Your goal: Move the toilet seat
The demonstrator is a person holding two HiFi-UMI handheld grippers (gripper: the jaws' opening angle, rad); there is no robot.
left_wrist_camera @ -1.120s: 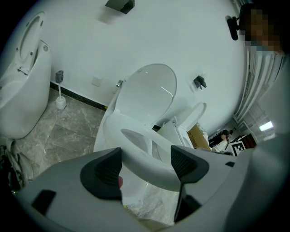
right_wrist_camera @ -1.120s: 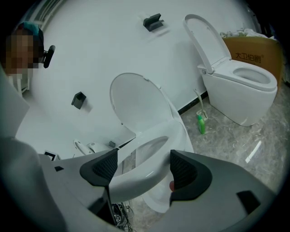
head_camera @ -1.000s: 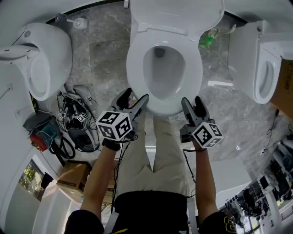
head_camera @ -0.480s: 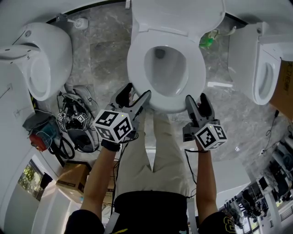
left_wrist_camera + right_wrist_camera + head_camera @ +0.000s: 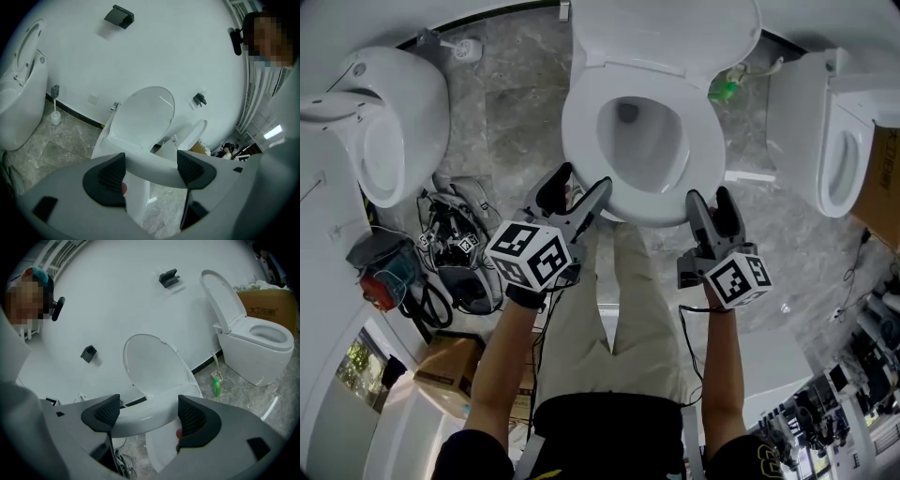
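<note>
Both spread: left gripper & right gripper straddle toilet seat front rim; right's jaws just widened. Lid upright behind, neighbour toilets well apart.

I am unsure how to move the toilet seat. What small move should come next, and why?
Probably raise both grippers a little, together. The front rim of the toilet seat crosses the open jaws of the left gripper and the right gripper, whose jaws just opened slightly; the lid stands up behind.
</note>
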